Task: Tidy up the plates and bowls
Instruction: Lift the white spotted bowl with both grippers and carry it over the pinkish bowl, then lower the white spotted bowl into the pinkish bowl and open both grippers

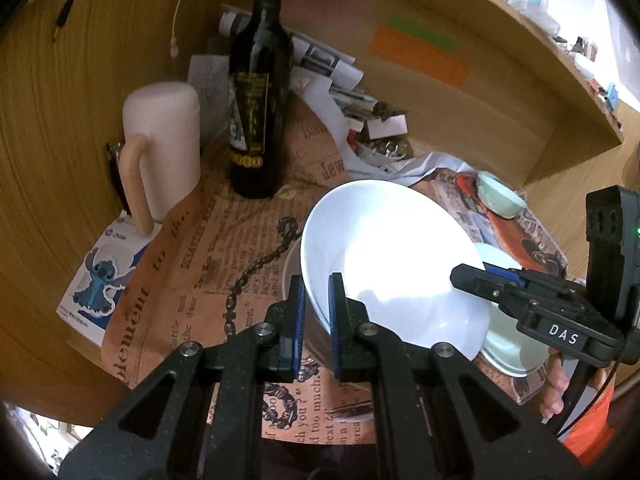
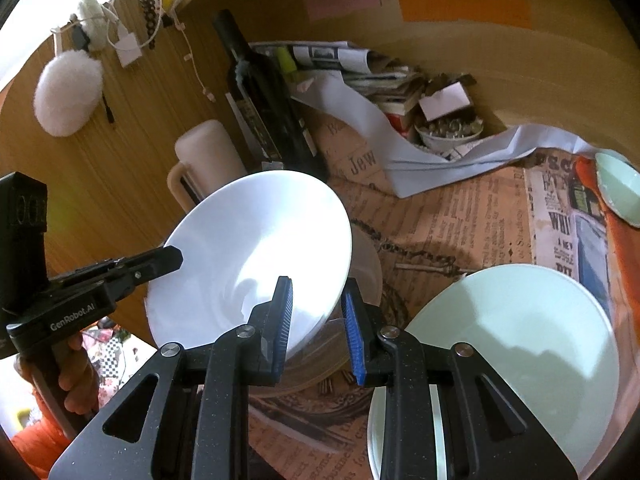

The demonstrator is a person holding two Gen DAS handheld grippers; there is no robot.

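A large white bowl is held tilted above a stack of plates on the newspaper-covered table. My left gripper is shut on the bowl's near rim. My right gripper straddles the opposite rim of the white bowl with its blue pads a little apart from it; it also shows in the left wrist view. A pale green bowl sits at the right on a plate. A small green bowl lies far right.
A dark wine bottle and a cream mug stand at the back left. A pile of papers and a small bowl of clutter fill the back. Wooden walls enclose the desk.
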